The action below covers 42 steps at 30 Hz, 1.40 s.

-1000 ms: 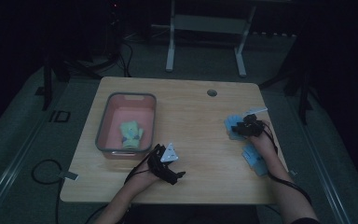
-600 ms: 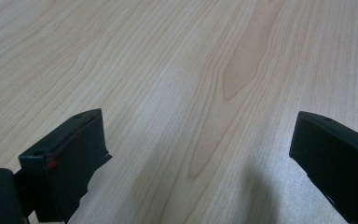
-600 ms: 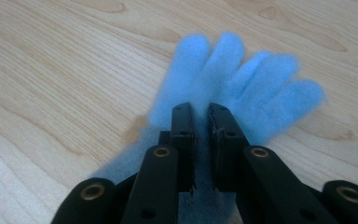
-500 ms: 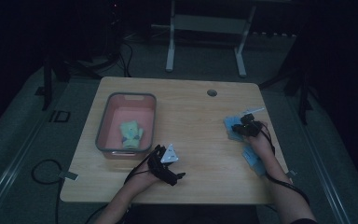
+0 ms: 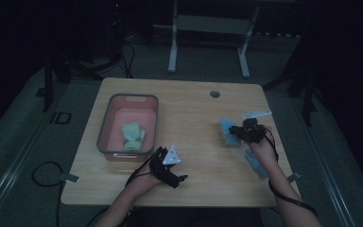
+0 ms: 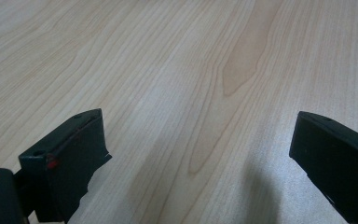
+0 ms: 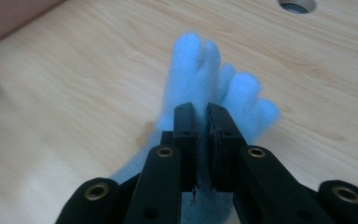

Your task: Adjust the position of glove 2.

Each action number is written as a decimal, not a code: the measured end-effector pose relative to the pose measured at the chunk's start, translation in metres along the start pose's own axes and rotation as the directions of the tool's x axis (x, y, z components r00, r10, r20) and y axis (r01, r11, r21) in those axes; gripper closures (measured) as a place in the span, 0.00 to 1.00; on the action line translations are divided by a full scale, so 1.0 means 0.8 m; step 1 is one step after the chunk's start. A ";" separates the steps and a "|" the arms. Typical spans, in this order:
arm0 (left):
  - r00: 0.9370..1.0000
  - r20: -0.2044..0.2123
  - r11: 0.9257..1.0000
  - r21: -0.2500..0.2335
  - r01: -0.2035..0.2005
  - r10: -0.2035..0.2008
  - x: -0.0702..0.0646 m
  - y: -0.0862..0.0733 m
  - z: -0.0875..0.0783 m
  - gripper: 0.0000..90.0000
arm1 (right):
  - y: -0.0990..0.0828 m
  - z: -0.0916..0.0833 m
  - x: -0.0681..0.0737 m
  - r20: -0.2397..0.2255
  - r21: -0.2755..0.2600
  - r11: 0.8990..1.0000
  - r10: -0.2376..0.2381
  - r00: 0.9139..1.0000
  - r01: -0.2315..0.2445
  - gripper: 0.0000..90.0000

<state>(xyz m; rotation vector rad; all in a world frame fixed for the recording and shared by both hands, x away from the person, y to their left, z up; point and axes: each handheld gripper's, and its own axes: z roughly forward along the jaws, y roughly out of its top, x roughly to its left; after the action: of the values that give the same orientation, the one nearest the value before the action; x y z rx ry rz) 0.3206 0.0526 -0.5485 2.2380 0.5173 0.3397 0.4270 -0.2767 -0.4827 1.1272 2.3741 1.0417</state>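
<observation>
A fuzzy blue glove (image 7: 200, 65) with stubby fingers hangs just above the wooden table (image 7: 74, 93), with my right gripper (image 7: 203, 109) shut on its cuff end. In the high view that right gripper (image 5: 240, 133) is at the table's right side, and the blue glove (image 5: 227, 130) sticks out to its left. A second blue glove (image 5: 255, 163) lies beside the right forearm. My left gripper (image 5: 168, 165) rests near the front middle of the table. Its jaws stand wide open over bare wood, as the left gripper (image 6: 200, 140) shows in its own view.
A pink bin (image 5: 108, 124) with a grey rim stands at the left of the table, with a pale green glove (image 5: 132, 135) inside. A round cable hole (image 5: 214, 93) sits near the far edge. Dark floor, cables and a metal stand surround the table.
My right gripper has moved left and lifted, carrying the blue glove with it. The left gripper has stayed put.
</observation>
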 end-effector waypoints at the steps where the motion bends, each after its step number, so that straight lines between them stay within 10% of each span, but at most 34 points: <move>1: 1.000 0.001 1.000 0.001 0.001 -0.001 0.000 0.000 0.000 0.04 | 0.000 -0.003 0.006 0.002 -0.001 1.000 -0.004 1.000 0.004 0.93; 17: 1.000 -0.001 1.000 -0.004 -0.005 0.005 0.003 -0.002 -0.001 0.04 | -0.029 -0.024 0.084 0.030 0.010 0.999 -0.038 0.999 0.038 0.93; 38: 1.000 0.007 1.000 0.002 -0.012 0.012 0.001 -0.002 0.000 0.04 | -0.050 0.035 0.126 0.003 0.069 0.997 -0.044 0.999 0.044 0.90; 42: 1.000 0.013 1.000 0.004 -0.010 0.010 0.001 -0.002 0.000 0.04 | -0.061 0.052 0.122 -0.012 0.090 0.995 -0.051 0.999 0.051 0.76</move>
<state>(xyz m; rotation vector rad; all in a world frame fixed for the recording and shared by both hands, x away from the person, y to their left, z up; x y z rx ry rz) 0.3211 0.0543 -0.5499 2.2461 0.5004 0.3291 0.3612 -0.2025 -0.5442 1.0880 2.4656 0.9338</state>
